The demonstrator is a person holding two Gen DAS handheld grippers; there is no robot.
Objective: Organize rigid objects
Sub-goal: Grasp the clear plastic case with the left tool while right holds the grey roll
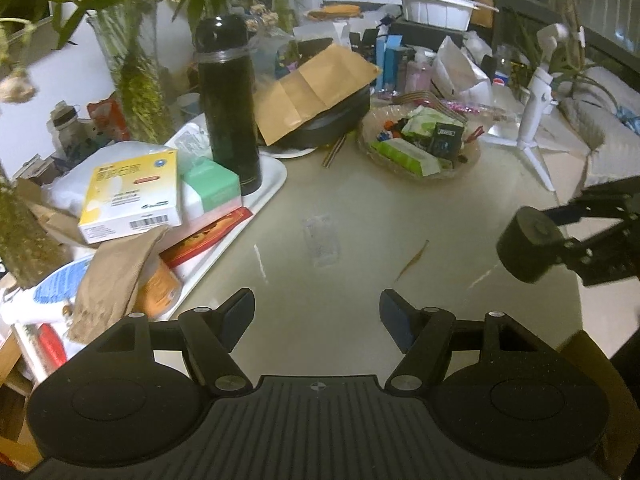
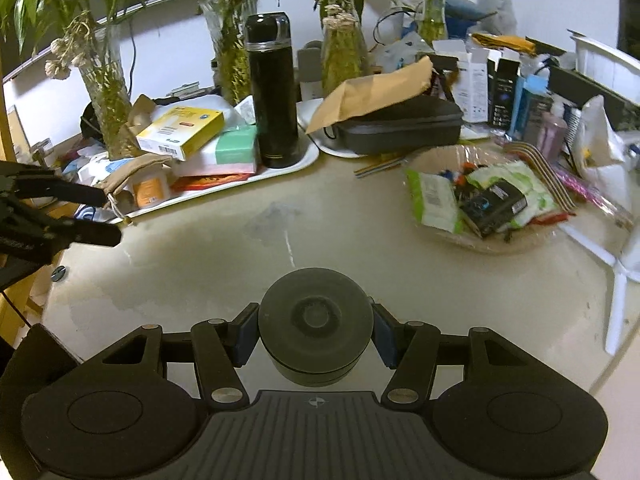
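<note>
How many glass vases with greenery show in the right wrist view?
4, all along the back wall: far-left vase, one behind the black flask, a flask-shaped one right of it, and a slim one further right. Clutter may hide more.

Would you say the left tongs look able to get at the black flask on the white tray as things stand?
Probably yes. The left tongs are open and empty, and bare table lies between them and the black flask, which stands upright at the white tray edge; boxes crowd only its far side.
</note>
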